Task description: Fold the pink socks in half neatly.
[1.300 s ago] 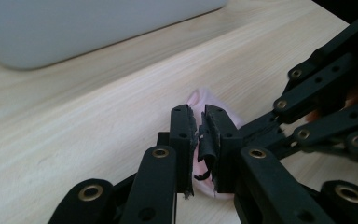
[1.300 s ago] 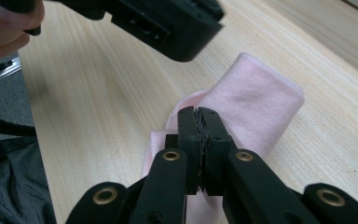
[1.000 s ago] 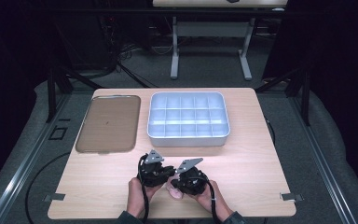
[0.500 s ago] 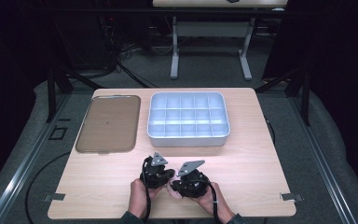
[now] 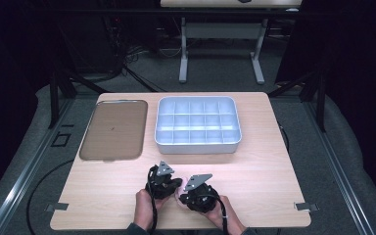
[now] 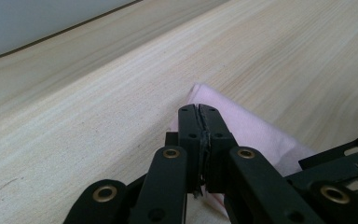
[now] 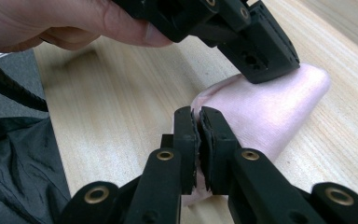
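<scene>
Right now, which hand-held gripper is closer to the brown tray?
The left hand-held gripper. It sits just below the brown tray's near right corner, while the right hand-held gripper is farther right and nearer the table's front edge.

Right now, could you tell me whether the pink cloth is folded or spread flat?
Folded: the pink cloth bulges in a rounded fold on the table, pinched by the left gripper and the right gripper.

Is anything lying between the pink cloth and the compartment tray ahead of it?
Nothing visible: bare table lies between the pink cloth, pinched by both grippers, left gripper and right gripper, and the compartment tray.
</scene>
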{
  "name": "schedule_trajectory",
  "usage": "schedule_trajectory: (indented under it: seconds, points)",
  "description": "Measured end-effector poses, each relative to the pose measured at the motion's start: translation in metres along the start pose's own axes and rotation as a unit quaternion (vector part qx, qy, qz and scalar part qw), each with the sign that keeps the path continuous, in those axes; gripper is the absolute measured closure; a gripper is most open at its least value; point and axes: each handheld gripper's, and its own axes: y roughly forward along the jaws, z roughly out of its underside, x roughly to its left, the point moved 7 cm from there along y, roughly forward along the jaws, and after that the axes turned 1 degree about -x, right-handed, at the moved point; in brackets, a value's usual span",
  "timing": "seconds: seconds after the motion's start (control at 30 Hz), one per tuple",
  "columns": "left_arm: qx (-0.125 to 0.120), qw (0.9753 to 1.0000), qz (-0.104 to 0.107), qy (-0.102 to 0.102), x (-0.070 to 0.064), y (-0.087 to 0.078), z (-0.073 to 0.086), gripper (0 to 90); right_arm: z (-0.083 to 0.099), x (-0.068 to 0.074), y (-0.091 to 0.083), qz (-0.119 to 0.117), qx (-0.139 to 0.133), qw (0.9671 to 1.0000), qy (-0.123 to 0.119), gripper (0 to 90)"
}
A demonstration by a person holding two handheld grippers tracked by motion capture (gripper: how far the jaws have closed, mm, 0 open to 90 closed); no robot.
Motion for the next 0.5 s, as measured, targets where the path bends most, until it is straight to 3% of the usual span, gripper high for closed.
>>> schedule_trajectory:
  seconds: [0.23, 0.3, 0.4, 0.5]
  points:
    - [-0.032, 0.9992, 0.021, -0.009, -0.002, -0.013, -0.012, 86.7, 0.001, -0.002, 0.001, -0.019, -0.008, 0.9996, 0.020, 85.8]
    - [-0.029, 0.9991, 0.031, -0.004, -0.006, -0.013, -0.014, 86.5, 0.001, -0.002, 0.001, -0.020, -0.008, 0.9996, 0.020, 85.9]
    - [-0.008, 0.9996, 0.026, 0.005, -0.007, -0.005, -0.010, 86.5, 0.001, -0.002, 0.001, -0.018, -0.014, 0.9996, 0.019, 85.8]
    - [-0.007, 0.9995, 0.031, -0.006, -0.004, 0.001, -0.004, 87.7, 0.001, -0.002, 0.001, -0.016, -0.017, 0.9995, 0.022, 85.7]
